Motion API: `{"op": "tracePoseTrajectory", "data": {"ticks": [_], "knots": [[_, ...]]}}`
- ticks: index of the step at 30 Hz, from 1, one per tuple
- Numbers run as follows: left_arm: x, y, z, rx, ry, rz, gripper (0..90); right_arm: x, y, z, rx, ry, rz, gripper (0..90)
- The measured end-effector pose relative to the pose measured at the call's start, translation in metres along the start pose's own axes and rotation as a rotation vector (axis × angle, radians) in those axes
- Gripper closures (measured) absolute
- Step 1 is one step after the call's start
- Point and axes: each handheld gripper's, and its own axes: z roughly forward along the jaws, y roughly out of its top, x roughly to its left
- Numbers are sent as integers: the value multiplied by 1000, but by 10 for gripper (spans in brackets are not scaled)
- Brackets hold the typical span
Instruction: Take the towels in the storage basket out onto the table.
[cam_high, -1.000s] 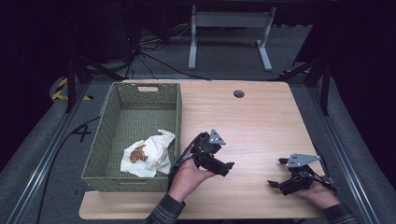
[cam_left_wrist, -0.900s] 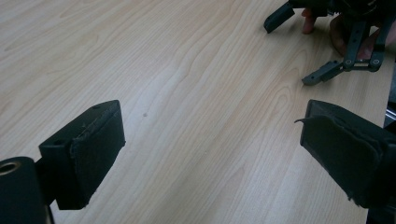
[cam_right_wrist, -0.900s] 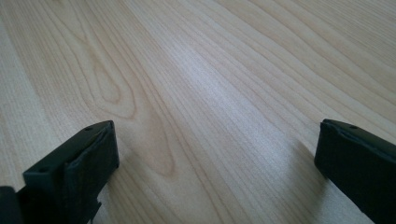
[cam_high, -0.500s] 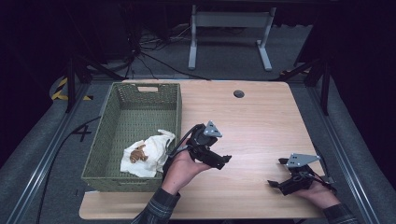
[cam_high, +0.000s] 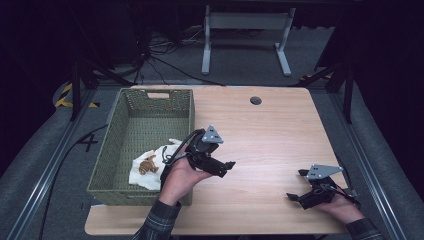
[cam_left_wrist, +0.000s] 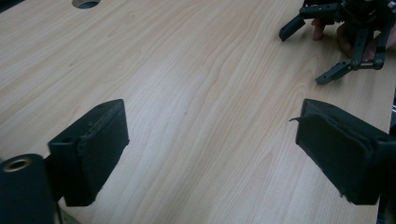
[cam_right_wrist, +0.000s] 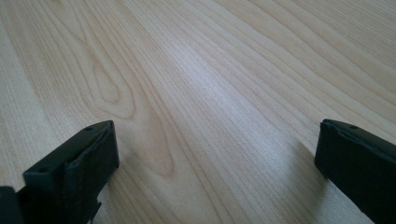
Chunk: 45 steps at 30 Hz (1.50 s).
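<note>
1. Left gripper (cam_high: 226, 167): held just right of the green woven basket (cam_high: 131, 180), above the bench (cam_high: 280, 130), pointing toward the right gripper; jaws spread wide, nothing between them.
2. Left gripper view: two black pads far apart over bare light wood, the left gripper (cam_left_wrist: 212, 154) empty; right gripper (cam_left_wrist: 327, 49) visible farther off at the upper right, fingers of a hand behind it.
3. Right gripper (cam_high: 296, 197): low near the front right corner of the bench, gripped by the right hand (cam_high: 342, 209), grey three-cornered plate (cam_high: 324, 171) on top; jaws parted wide, holding nothing.
4. Right gripper view: the right gripper (cam_right_wrist: 217, 154) close above wood grain, pads well apart, nothing clamped.
5. White cloth (cam_high: 150, 170) with a brown item (cam_high: 147, 165) on it: lying inside the basket, toward its near right part, just beside the left hand (cam_high: 181, 176); touching neither gripper.
6. Round hole (cam_high: 256, 100) in the bench near its far edge, well apart from both grippers.
7. Plaid sleeve (cam_high: 159, 225) at the left wrist, at the front edge of the bench.
</note>
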Motion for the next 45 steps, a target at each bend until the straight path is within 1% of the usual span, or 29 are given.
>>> {"op": "tracePoseTrajectory", "data": {"ticks": [2,3,7,9,12,13,17,21,22,23,25,27,29,31,32,36,38,41,45], "knots": [[4,-3,-5,-12,8,-8,119,0,0,0,0,0,0,0],[6,-4,-8,-19,11,-5,119,0,0,0,0,0,0,0],[12,-8,-19,-24,32,-10,124,0,0,0,-1,0,-2,0],[16,-11,-26,-39,42,-22,133,0,0,0,-1,0,-1,0],[21,-16,-32,-40,63,-32,140,0,0,0,0,0,-1,0],[23,-18,-34,-32,67,-32,140,0,0,0,-1,0,-1,0],[30,-24,-42,-27,77,-45,149,0,0,0,-1,0,-1,0],[35,-30,-50,-37,86,-59,157,0,0,0,-1,0,-2,0],[35,-30,-50,-37,86,-59,157,0,0,0,-1,0,-2,0],[37,-31,-53,-30,91,-56,157,0,0,0,0,0,0,0],[40,-35,-58,-21,109,-63,157,0,0,0,-1,0,-1,0],[43,-39,-61,-18,116,-72,163,0,0,0,-1,0,-1,0],[49,-44,-64,10,118,-80,167,0,0,0,-1,0,-1,0],[50,-46,-65,15,125,-83,167,0,0,0,0,0,0,0],[52,-48,-66,26,129,-81,167,0,0,0,0,0,0,0],[56,-53,-72,20,137,-90,175,0,0,0,-1,0,-2,0],[59,-56,-78,29,154,-89,175,0,0,0,-1,0,-1,0],[63,-62,-84,31,175,-111,176,0,0,0,-1,0,-1,0],[71,-71,-89,59,216,-117,179,0,0,0,0,0,0,0]]}}
